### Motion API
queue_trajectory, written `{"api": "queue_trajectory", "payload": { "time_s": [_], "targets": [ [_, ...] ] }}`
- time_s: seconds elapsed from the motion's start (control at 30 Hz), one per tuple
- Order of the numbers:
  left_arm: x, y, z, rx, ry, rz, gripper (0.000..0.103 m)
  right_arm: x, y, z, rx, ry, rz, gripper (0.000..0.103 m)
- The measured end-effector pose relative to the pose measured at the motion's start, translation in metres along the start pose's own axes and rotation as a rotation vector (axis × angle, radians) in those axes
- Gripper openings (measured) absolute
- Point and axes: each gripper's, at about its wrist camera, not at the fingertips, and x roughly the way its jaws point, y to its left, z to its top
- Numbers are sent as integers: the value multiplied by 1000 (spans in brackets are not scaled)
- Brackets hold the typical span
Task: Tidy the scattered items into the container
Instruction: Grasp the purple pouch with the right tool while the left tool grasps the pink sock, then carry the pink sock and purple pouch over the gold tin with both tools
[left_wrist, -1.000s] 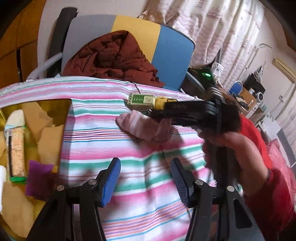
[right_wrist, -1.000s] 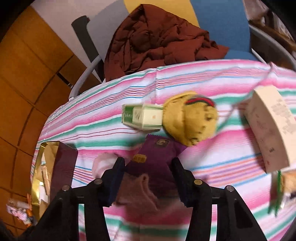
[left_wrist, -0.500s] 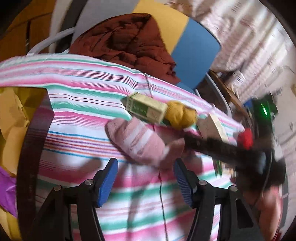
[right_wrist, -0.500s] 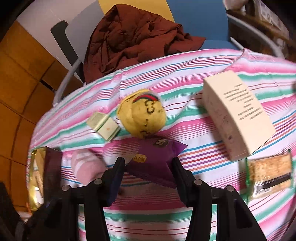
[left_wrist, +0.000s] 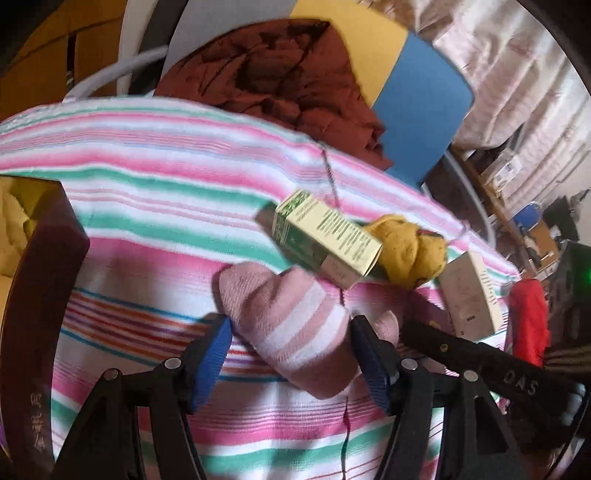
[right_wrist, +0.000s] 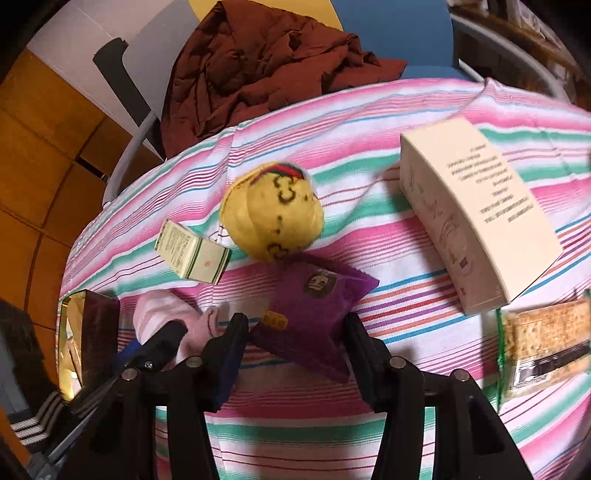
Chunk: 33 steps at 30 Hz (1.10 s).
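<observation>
My left gripper (left_wrist: 290, 354) is open, its blue pads on either side of a pink striped sock (left_wrist: 291, 325) lying on the striped cloth. My right gripper (right_wrist: 295, 347) is open around a purple packet (right_wrist: 314, 314), which also lies on the cloth. Behind them lie a small green-and-cream box (left_wrist: 325, 238), also in the right wrist view (right_wrist: 192, 254), and a yellow rolled sock (right_wrist: 273, 214). The dark container with gold lining (left_wrist: 33, 295) stands at the left, also in the right wrist view (right_wrist: 92, 332).
A large cream box (right_wrist: 476, 221) and a cracker pack (right_wrist: 543, 343) lie on the right of the cloth. A chair with a brown jacket (right_wrist: 266, 70) stands behind the table. The sock (right_wrist: 162, 314) lies just left of my right gripper.
My left gripper has moved forward so the pink sock now sits between its pads. My right gripper has swung right and stays over the purple packet.
</observation>
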Motion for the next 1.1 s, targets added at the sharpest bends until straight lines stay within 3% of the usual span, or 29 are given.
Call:
{"api": "queue_trajectory", "payload": {
  "time_s": [0.1, 0.37, 0.63, 1.1],
  "targets": [
    [-1, 2, -4, 18, -3, -43, 50, 0, 1, 0, -4, -7, -3, 54],
    [-14, 8, -21, 54, -24, -60, 37, 3, 4, 0, -33, -18, -20, 54],
    [-24, 16, -30, 62, -25, -101, 32, 5, 7, -2, -61, -28, -40, 54],
    [-72, 29, -56, 121, -94, -117, 32, 2, 11, -3, -40, -33, 47, 51]
  ]
}}
